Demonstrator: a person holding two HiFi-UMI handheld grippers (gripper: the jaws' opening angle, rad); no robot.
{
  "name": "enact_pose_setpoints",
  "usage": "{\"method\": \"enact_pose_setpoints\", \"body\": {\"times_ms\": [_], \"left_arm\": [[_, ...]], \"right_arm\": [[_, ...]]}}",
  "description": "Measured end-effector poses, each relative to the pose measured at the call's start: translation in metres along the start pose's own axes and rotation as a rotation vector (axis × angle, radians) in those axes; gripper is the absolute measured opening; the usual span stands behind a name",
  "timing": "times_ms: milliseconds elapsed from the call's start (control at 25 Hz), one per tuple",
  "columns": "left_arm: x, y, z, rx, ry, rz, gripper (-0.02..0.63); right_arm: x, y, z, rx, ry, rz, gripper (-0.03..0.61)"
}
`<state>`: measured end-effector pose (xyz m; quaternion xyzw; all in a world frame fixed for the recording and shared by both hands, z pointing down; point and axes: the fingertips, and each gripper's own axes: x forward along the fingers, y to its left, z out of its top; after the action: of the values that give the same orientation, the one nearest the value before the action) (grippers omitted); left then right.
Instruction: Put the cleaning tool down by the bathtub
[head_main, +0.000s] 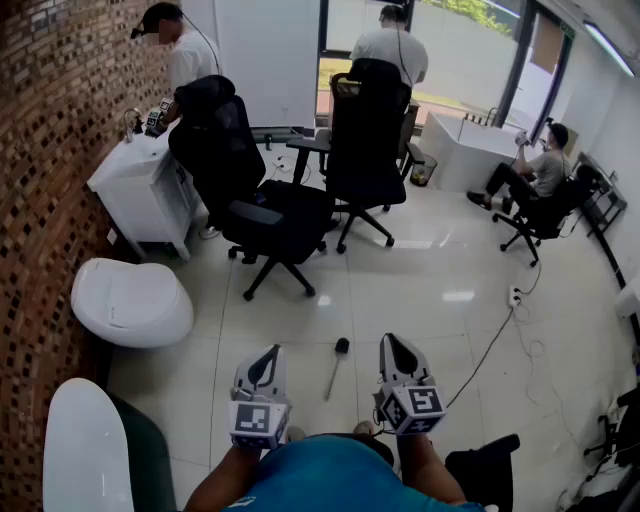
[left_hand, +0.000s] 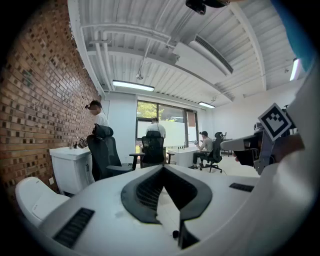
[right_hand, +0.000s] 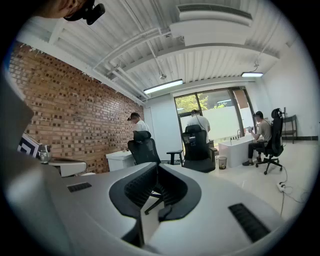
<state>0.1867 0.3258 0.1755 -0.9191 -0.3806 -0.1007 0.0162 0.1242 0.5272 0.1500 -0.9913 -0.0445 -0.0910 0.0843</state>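
Two office chairs (head_main: 365, 130) stand before the bathtub (head_main: 470, 152).

The floor (head_main: 420, 290) is glossy white tile. A tool (head_main: 337, 366) with a black head lies flat on it, well apart from a power strip (head_main: 515, 296) to the right. A chair (head_main: 285, 215) stands on its wheels farther back.

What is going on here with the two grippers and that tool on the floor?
A person holds a gripper in each hand, low over the tiled floor. The left gripper and the right gripper both have their jaws together with nothing between them. The cleaning tool lies on the floor just ahead, between the two, and neither holds it. A white bathtub stands across the room by the window. Three other people are busy farther back.
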Motion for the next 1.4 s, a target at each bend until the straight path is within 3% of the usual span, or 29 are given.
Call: {"method": "enact_pose_setpoints", "body": {"times_ms": [280, 480, 600, 680, 840, 1080, 1400], "left_arm": [[0.029, 0.043, -0.029, -0.007, -0.020, 0.029, -0.003], [0.028, 0.038, -0.058, -0.013, 0.036, 0.040, -0.003], [0.029, 0.034, -0.063, -0.005, 0.053, 0.053, -0.003], [0.032, 0.032, -0.063, -0.006, 0.069, 0.075, -0.003], [0.042, 0.031, -0.061, -0.013, 0.108, 0.133, -0.003], [0.051, 0.039, -0.084, -0.030, 0.135, 0.157, -0.003], [0.016, 0.087, -0.101, -0.042, 0.163, 0.178, -0.003]], "right_arm": [[0.049, 0.005, -0.034, -0.039, 0.017, 0.013, 0.028], [0.065, -0.010, -0.073, -0.025, 0.082, 0.040, 0.028], [0.079, -0.023, -0.087, -0.005, 0.113, 0.044, 0.036], [0.088, -0.034, -0.094, 0.006, 0.137, 0.057, 0.077], [0.106, -0.050, -0.103, 0.018, 0.175, 0.081, 0.078], [0.125, -0.079, -0.121, 0.015, 0.175, 0.026, 0.092], [0.123, -0.043, -0.143, 0.015, 0.221, -0.016, 0.092]]}}
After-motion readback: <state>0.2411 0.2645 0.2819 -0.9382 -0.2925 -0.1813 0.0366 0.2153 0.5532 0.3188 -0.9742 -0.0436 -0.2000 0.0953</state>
